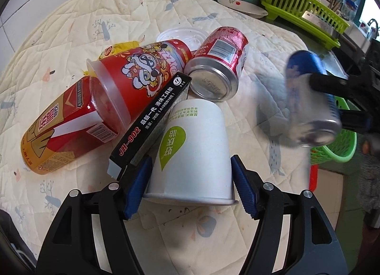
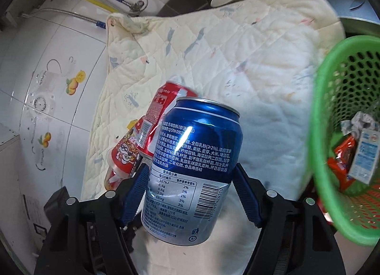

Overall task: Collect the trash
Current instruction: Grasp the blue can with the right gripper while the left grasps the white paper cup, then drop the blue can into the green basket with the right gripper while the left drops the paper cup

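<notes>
Trash is split three ways at this moment: one piece in each gripper's reach, a heap on the quilted cloth (image 1: 71,37), and a few wrappers already in the green basket (image 2: 332,113). Between the blue pads of the right gripper (image 2: 190,194) sits a blue can (image 2: 194,161), clamped across its lower body and lifted clear of the cloth, with the basket just to its right and lower. The left gripper (image 1: 190,187) straddles an upturned white paper cup (image 1: 190,151) near its rim; the left pad looks to touch the wall, while a thin gap shows at the right pad, so I judge the cup bracketed but not yet gripped. Just beyond that cup, touching it, lies a black glue box (image 1: 152,118), then a red printed cup (image 1: 142,73), a red-and-yellow bottle (image 1: 59,132) to the far left, a red can (image 1: 218,66) on its side, and a clear lid (image 1: 182,35) behind. The step in hand seems to be carrying the blue can to the basket; next it must go over the rim and be let go, while the left pads close on the cup.
</notes>
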Motion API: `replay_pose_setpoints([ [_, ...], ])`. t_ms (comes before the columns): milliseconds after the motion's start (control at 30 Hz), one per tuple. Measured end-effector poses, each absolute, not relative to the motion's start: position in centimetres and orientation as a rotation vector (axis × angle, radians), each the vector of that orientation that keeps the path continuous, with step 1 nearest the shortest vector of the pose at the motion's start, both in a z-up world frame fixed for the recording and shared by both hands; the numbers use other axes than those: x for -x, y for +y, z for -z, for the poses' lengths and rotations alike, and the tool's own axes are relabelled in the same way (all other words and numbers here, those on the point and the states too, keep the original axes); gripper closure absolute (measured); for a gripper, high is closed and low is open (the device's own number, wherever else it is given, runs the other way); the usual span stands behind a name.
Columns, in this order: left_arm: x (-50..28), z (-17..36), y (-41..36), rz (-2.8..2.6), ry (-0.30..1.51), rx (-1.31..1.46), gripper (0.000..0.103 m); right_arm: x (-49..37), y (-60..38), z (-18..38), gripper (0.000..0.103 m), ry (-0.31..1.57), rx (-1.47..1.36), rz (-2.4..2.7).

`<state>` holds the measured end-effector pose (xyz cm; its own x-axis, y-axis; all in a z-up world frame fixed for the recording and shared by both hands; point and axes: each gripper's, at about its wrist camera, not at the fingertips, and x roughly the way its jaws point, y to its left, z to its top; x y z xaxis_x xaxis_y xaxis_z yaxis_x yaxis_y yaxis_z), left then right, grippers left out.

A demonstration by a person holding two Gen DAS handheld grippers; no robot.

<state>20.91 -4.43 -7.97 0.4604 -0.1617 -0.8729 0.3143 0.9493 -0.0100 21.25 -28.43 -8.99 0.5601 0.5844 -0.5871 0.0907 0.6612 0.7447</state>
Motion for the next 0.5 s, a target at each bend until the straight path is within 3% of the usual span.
replay_pose_setpoints([
  [500, -20.4, 7.9, -4.4, 0.284, 1.026, -0.124, 0.042, -15.8, -41.9, 11.5, 0.034, 0.930, -0.713, -0.035],
])
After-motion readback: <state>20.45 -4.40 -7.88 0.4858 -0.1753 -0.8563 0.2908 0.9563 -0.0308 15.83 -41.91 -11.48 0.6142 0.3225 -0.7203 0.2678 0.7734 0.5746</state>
